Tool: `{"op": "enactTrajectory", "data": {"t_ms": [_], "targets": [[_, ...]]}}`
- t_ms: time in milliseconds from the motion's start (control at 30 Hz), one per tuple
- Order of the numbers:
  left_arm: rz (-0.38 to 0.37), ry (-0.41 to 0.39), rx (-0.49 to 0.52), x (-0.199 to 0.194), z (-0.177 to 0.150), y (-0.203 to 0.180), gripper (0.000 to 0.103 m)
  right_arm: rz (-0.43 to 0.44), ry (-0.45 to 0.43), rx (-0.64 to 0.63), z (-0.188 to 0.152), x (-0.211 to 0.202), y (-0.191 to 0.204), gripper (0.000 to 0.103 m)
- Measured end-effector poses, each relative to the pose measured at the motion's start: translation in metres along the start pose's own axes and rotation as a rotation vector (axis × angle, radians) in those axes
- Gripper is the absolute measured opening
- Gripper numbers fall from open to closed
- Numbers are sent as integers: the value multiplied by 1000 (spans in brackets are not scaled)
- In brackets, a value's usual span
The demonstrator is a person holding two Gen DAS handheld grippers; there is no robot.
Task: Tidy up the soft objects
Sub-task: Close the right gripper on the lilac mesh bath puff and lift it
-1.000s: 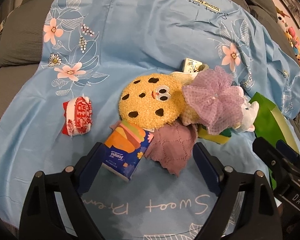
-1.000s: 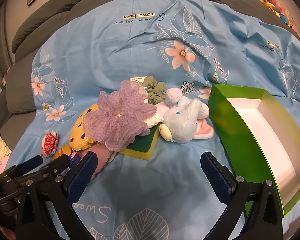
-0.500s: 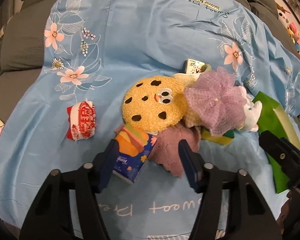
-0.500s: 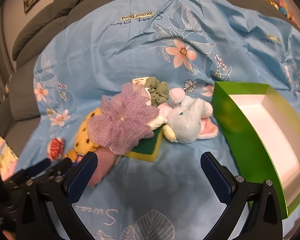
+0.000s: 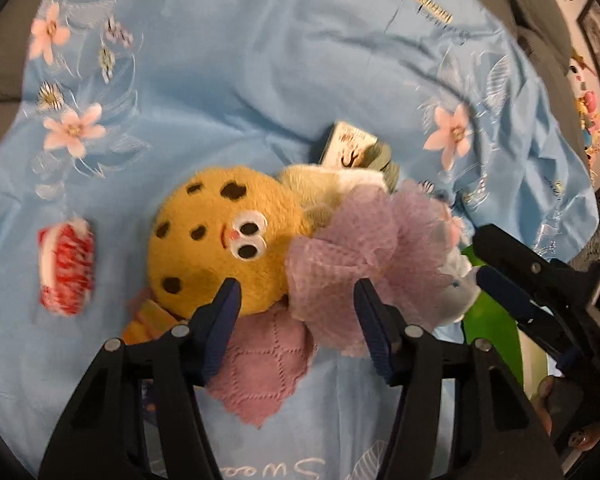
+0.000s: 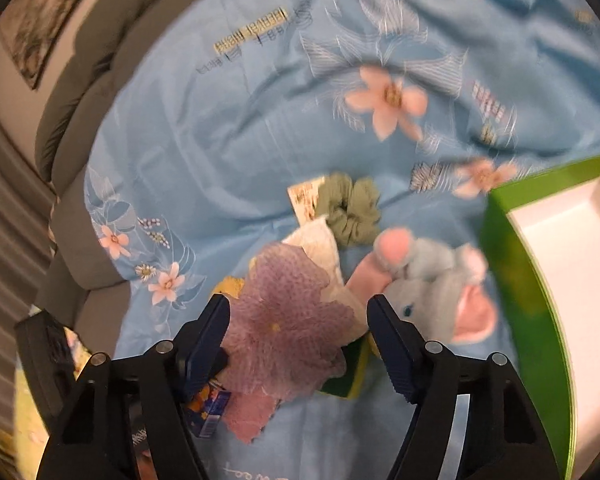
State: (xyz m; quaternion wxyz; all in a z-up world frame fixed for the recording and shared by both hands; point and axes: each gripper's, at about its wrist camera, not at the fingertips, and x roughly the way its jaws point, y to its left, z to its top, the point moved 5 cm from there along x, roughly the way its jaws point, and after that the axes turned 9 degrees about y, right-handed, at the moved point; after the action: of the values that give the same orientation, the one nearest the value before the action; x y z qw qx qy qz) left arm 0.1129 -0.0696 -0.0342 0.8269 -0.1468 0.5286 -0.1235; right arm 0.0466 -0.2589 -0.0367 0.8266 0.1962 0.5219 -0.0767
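A pile of soft things lies on the blue flowered sheet [image 5: 228, 92]. In it are a yellow cookie plush [image 5: 220, 240], a purple mesh pouf [image 5: 364, 248], a pink knitted cloth [image 5: 260, 364] and a grey elephant plush [image 6: 432, 280]. My left gripper [image 5: 296, 308] hovers half open over the seam between cookie and pouf, gripping nothing. My right gripper [image 6: 300, 320] is closing, with the purple pouf [image 6: 288, 328] between its jaws; the pads are not seen pressing it. In the left wrist view the right gripper [image 5: 512, 280] sits at the right edge.
A green box [image 6: 520, 280] with a white inside stands open at the right. A green scrunchie [image 6: 352, 208], a white cloth [image 6: 324, 248] and a green-yellow sponge [image 6: 348, 376] are in the pile. A red-white roll [image 5: 66, 266] lies apart on the left, an orange tissue pack [image 5: 148, 320] near it.
Both grippers have moved forward onto the pile. The left jaws narrowed and shifted from the tissue pack toward cookie and pouf. The right jaws narrowed and swung left over the pouf.
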Motion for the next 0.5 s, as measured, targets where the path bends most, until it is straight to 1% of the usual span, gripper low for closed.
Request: {"op": "enactTrajectory", "data": {"t_ms": [33, 100, 200, 267, 300, 333, 367, 400, 433, 467, 500], "targets": [[-5, 10, -3, 5, 0, -1, 57, 24, 26, 14, 1, 10, -3, 73], [-16, 21, -1, 13, 2, -4, 57, 47, 49, 30, 1, 22, -6, 73], [-22, 14, 2, 17, 6, -6, 57, 55, 77, 36, 1, 40, -11, 73], [-21, 8, 14, 21, 7, -7, 57, 56, 90, 46, 0, 48, -16, 68], [-17, 5, 22, 23, 8, -8, 55, 56, 95, 50, -1, 52, -18, 62], [-16, 3, 26, 23, 8, -8, 50, 60, 100, 54, -1, 54, -19, 53], [-17, 0, 30, 25, 9, -10, 42, 67, 102, 54, -1, 56, -20, 49], [-31, -6, 35, 26, 9, -13, 38, 79, 101, 53, -2, 56, -20, 41], [-42, -9, 37, 26, 9, -16, 27, 91, 98, 53, -2, 56, -20, 34], [-59, -4, 44, 27, 8, -21, 21, 99, 95, 52, -3, 56, -20, 30], [-65, -3, 48, 28, 8, -26, 21, 103, 90, 49, -4, 56, -19, 26]]}}
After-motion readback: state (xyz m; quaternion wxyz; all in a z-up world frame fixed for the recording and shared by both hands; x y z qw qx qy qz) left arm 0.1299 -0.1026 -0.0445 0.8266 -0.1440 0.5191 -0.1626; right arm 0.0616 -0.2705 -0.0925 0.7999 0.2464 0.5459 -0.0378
